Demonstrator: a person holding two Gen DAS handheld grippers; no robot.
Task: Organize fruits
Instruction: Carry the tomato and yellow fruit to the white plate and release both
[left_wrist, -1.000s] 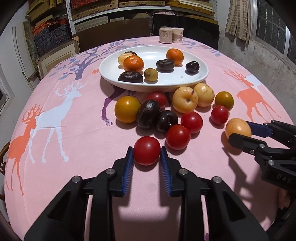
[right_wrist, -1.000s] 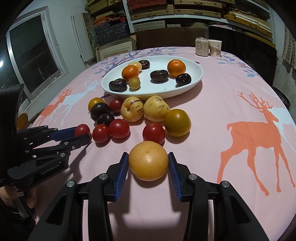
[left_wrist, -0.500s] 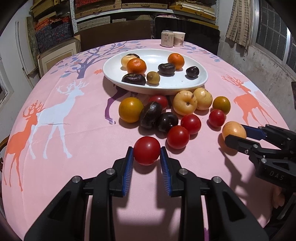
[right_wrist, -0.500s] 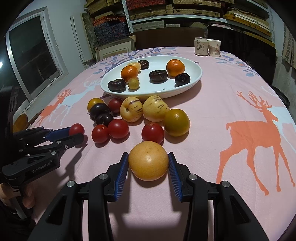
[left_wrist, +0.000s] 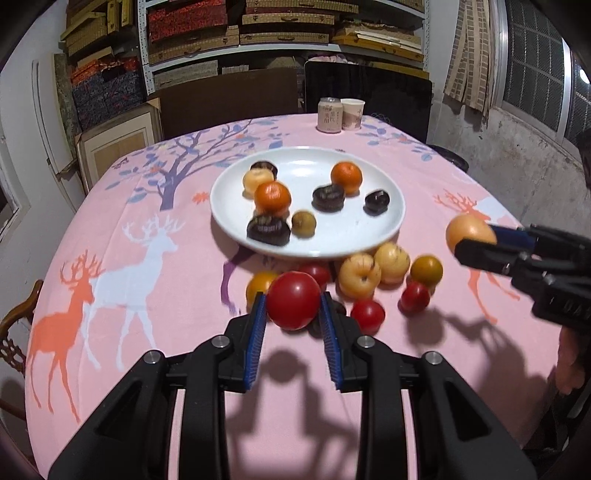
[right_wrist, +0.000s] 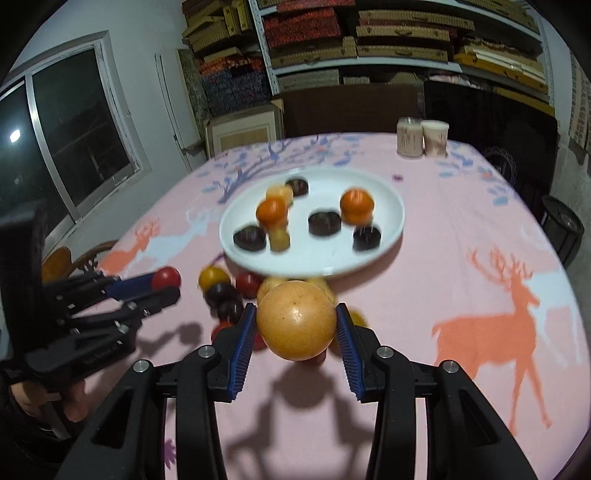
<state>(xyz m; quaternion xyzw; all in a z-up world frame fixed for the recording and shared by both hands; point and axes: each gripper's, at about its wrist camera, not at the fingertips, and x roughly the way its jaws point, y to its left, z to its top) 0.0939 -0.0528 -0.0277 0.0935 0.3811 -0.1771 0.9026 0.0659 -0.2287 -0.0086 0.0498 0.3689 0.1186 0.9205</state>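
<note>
Left wrist view: your left claw (left_wrist: 293, 312) is clamped on a red tomato (left_wrist: 293, 304), blue pads (left_wrist: 258, 325) snug on both sides, and it hangs clear of the pink worktop (left_wrist: 147, 295) with its shadow underneath.
Plate from here: white plate (left_wrist: 384, 229) sits straight ahead past the loose pile, already carrying two oranges, a few dark fruits and a couple of pale ones.
Loose pile: pale apples (left_wrist: 360, 275), small red ones and a yellow-orange fruit lie just in front of the plate's near rim, so you'll want to carry over them, not through them.
Right wrist view: your right claw (right_wrist: 295, 332) is gripping a big yellow-orange fruit (right_wrist: 296, 319), also off the cloth.
Open spot: bare white at the plate's near-right area (right_wrist: 325, 254) looks like the easiest landing.
Other claw: the left one shows at the left edge with its tomato (right_wrist: 166, 277), well apart from yours.
Tip: I'd say go one hand at a time, lower until the fruit rests on the plate, then let go, since round stuff will roll and bump the rest.
Watch: the cups (right_wrist: 423, 137) at the far edge are out of the way.
</note>
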